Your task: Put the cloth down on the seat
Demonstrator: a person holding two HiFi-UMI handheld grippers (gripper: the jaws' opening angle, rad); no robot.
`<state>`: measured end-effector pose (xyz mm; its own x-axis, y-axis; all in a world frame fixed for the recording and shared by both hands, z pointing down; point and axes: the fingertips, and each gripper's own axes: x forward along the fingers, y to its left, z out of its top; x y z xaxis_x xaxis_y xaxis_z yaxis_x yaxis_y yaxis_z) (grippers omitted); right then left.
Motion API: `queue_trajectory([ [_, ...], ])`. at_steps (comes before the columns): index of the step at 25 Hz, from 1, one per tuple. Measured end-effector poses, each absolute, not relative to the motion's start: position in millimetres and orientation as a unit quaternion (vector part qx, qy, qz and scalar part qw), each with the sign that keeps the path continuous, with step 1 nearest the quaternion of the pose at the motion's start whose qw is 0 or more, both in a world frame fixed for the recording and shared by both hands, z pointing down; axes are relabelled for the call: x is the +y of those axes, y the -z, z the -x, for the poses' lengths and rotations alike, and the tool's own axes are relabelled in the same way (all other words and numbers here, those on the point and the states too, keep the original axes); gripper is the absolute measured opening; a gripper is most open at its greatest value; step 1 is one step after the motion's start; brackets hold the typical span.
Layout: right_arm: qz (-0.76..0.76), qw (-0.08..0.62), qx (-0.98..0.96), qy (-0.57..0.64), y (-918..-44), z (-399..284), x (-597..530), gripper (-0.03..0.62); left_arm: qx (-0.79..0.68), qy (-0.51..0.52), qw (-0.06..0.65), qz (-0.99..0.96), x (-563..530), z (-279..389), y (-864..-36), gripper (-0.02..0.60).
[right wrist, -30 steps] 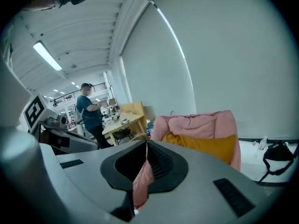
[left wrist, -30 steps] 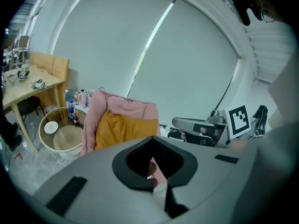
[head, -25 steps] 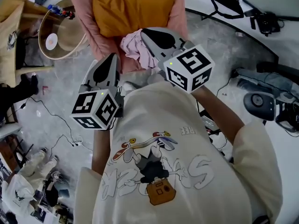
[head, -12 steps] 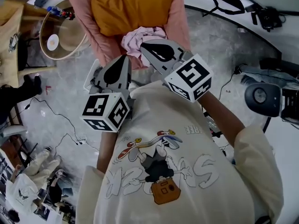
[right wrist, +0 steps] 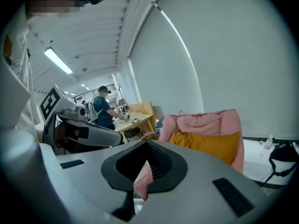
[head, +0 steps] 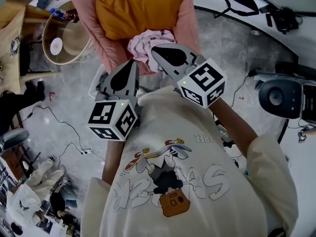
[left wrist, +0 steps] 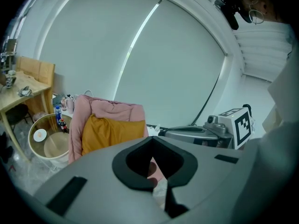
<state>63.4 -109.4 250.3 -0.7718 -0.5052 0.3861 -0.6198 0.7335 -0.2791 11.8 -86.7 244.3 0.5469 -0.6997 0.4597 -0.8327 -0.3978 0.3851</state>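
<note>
The right hand-held gripper (head: 155,49) pinches the bunched pink cloth (head: 148,41), which hangs over the front of the pink armchair seat (head: 112,47), just below the orange cushion (head: 136,9). The left hand-held gripper (head: 132,63) has its jaws pressed together just beside the cloth; whether it nips an edge I cannot tell. Released this near the front edge, the bundle may slide onto the floor (head: 64,107) or drag back on the jaws. Since a second ago both have come forward toward the chair, the left closing on the cloth
</note>
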Motion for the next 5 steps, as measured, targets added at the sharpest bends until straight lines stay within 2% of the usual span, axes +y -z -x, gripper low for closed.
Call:
queue_trajectory([
  [5,-0.314,0.134,-0.918,-0.203,-245,-71,-107,0.018,-0.446,-0.125,0.290,-0.838,-81,-28,-240,0.005],
])
